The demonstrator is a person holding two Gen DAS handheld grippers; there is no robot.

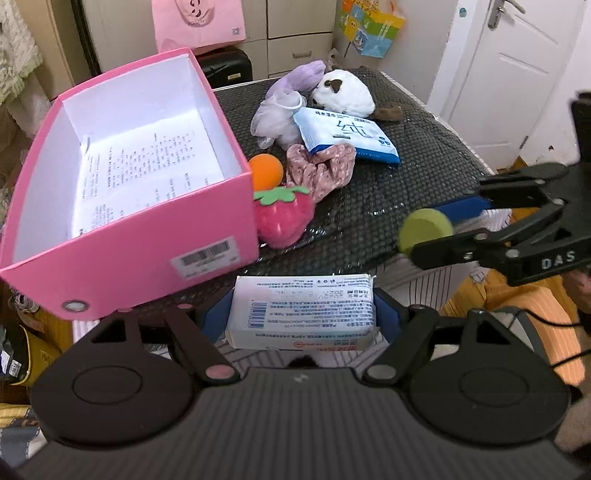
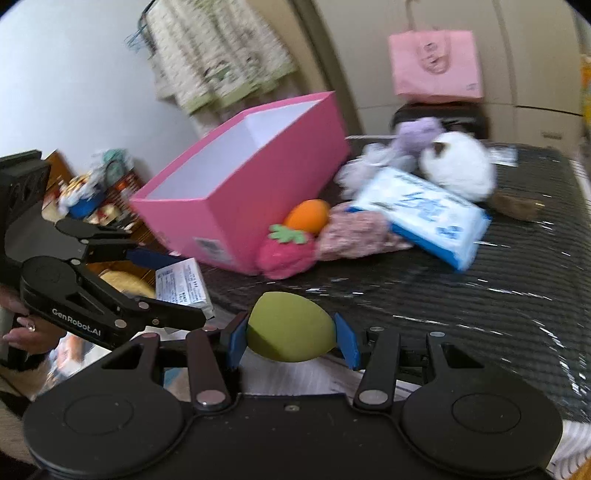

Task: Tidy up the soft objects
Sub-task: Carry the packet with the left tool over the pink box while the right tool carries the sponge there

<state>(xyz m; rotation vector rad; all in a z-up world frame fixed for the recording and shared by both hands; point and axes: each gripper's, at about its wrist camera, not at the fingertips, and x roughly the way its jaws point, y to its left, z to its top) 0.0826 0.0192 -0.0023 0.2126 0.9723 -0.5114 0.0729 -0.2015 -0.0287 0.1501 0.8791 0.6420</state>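
Pink box (image 1: 147, 236) stands open just ahead. Left gripper (image 1: 303, 314) clamps a tissue pack (image 1: 303, 310); right gripper (image 2: 291, 336) squeezes a green sponge (image 2: 290, 328). Carry each over the rim before releasing.

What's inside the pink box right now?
In the pink box, only a printed paper sheet lies on the floor; no soft items show. The near wall hides the floor strip behind it.

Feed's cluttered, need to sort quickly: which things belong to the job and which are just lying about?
Job: pink box, held tissue pack, held green sponge, strawberry, orange ball, scrunchie, wipes, white plush.
Lying about: pink bag, door.
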